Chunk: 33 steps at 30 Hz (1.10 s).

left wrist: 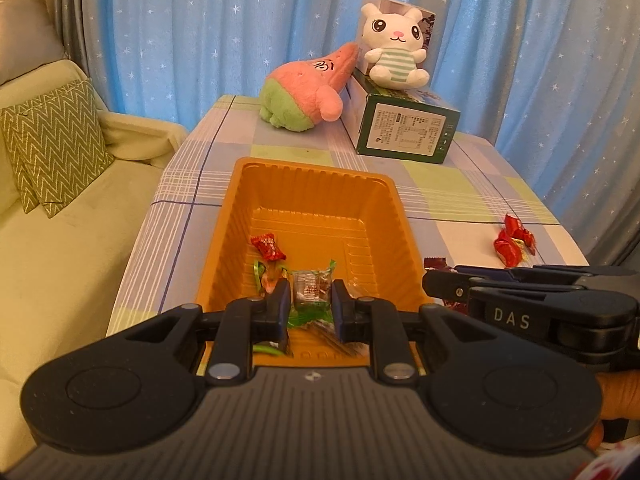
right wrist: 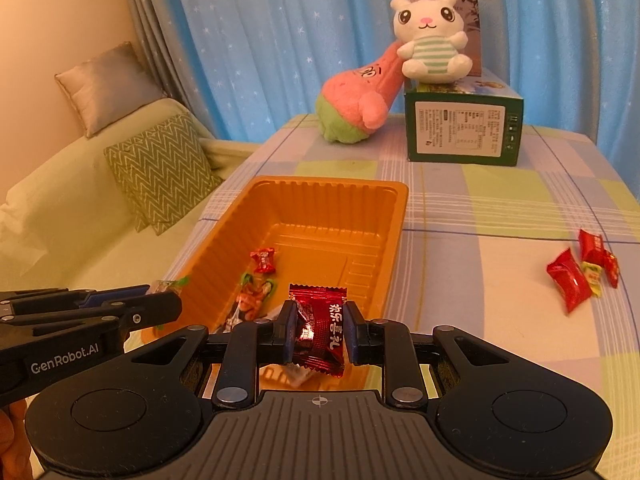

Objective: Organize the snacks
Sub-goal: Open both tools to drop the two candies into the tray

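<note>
An orange plastic tray point(left wrist: 308, 184) point(right wrist: 344, 196) lies on the checked tablecloth with a red candy point(left wrist: 267, 247) point(right wrist: 263, 260) and a few green-wrapped snacks point(right wrist: 256, 294) inside. My left gripper point(left wrist: 311, 300) hangs over the tray's near end, shut on a clear green-edged candy point(left wrist: 311, 290). My right gripper point(right wrist: 320, 330), beside it over the tray's near right corner, is shut on a dark red candy packet point(right wrist: 320, 330). Each gripper shows from the side in the other's view, the right gripper point(left wrist: 520, 300) and the left gripper point(right wrist: 88, 308). Loose red candies point(left wrist: 514, 240) point(right wrist: 582, 270) lie on the cloth to the right.
A pink and green plush point(left wrist: 308, 88) point(right wrist: 360, 100) and a white rabbit plush point(left wrist: 394, 48) point(right wrist: 430, 36) on a green box point(left wrist: 404, 130) point(right wrist: 462, 128) stand at the table's far end. A sofa with a zigzag cushion point(left wrist: 52, 144) point(right wrist: 160, 168) lines the left side. Blue curtains hang behind.
</note>
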{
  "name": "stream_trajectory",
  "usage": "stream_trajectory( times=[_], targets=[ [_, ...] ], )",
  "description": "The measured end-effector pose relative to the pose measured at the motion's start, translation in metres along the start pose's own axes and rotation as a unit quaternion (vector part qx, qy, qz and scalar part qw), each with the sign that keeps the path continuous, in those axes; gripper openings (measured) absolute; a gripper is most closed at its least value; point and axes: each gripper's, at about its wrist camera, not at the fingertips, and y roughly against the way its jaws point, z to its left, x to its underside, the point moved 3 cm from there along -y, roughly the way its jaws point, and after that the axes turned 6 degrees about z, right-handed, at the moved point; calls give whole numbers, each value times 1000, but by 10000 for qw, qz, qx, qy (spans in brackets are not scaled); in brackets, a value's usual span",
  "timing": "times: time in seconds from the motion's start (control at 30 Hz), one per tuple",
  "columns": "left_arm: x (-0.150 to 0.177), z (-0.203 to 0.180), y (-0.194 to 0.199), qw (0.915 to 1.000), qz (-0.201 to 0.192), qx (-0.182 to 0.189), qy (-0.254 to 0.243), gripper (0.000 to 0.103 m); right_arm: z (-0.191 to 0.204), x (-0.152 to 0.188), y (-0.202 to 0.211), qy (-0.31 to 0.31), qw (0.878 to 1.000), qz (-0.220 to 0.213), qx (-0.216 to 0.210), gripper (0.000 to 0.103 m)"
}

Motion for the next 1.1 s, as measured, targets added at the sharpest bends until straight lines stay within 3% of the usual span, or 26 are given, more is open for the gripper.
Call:
stream_trajectory(
  times=[0.67, 0.73, 1.1],
  targets=[
    [-32, 8, -56, 9997, 113, 211, -7, 22, -13, -18, -42, -71, 9998, 172, 65, 25],
    [-30, 10, -57, 9999, 122, 114, -13, 29, -13, -18, -42, -83, 9998, 176, 55, 25],
    [-11, 25, -38, 9999, 88, -67, 65, 32, -15, -20, -41, -183, 9997, 169, 14, 25]
  ],
)
